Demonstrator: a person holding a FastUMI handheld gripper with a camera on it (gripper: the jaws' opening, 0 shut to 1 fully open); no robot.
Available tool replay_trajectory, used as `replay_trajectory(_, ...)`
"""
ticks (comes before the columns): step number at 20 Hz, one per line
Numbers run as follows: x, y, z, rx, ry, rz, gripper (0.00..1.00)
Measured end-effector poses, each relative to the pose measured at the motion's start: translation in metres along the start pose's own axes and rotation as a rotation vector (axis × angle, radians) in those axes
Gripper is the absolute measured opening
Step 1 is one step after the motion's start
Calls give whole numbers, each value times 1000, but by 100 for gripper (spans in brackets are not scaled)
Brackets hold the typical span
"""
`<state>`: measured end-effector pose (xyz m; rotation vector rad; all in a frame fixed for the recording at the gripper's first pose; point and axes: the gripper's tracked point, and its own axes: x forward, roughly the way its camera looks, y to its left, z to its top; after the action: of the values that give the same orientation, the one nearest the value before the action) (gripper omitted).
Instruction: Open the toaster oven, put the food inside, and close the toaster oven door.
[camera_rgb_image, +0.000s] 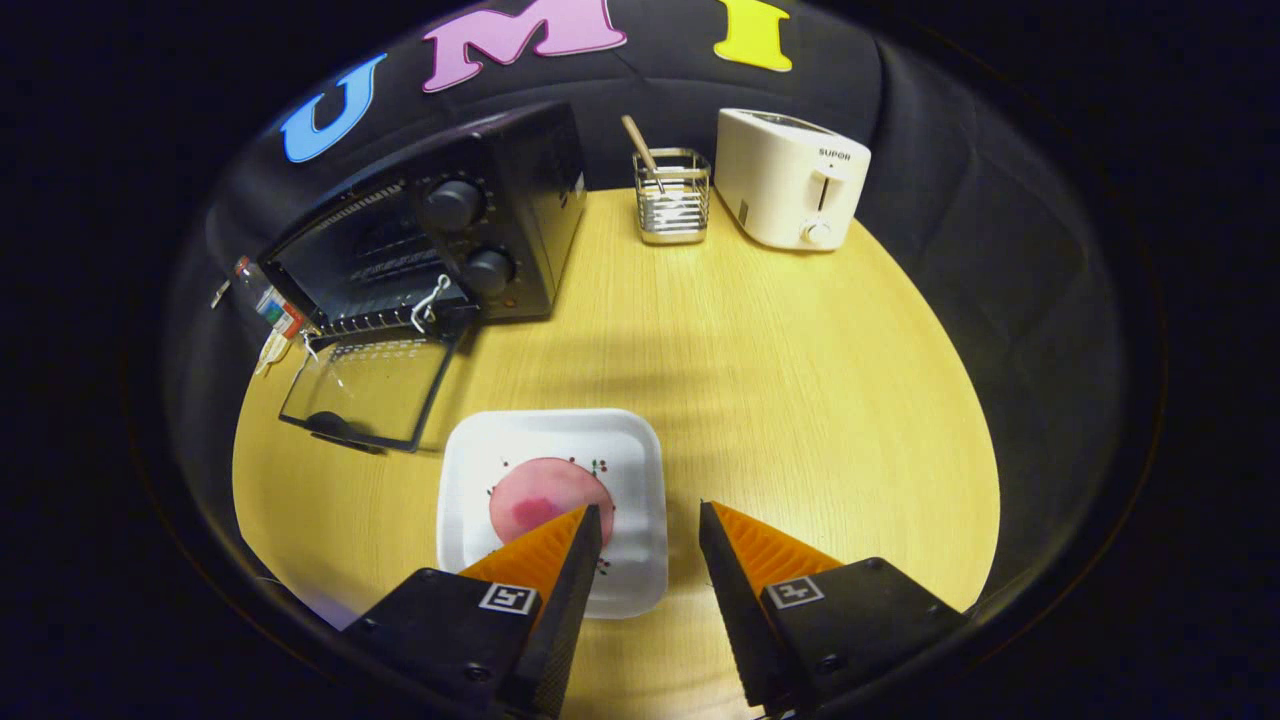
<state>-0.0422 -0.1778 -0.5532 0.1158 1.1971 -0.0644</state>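
The round yellow wooden table (780, 400) holds everything. At its back corner sits the black toaster oven (440, 235), its glass door (365, 390) folded down flat. Far off stands a white toaster (790, 180), with a wire cup (672, 195) beside it. A white square plate (555, 470) holds the flat pink food (540, 495), just ahead of the fingers. The gripper (650, 525) is spread wide, holding nothing.

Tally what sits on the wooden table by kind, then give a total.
Appliances: 2, the black toaster oven, door open, and the white toaster.
Utensil holders: 1, the wire caddy.
Plates: 1, the white plate.
Food: 1, the pink piece on it.
Total: 5.
The gripper is open above the plate's edge.
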Motion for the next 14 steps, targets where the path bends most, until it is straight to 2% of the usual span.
replay_trajectory(1,6,-1,-3,-3,20,8,67)
replay_trajectory(2,11,-2,-6,-5,41,16,60)
replay_trajectory(4,18,1,-11,-9,75,33,55)
replay_trajectory(8,23,0,-16,-18,112,35,37)
replay_trajectory(14,26,5,-13,-51,165,54,36)
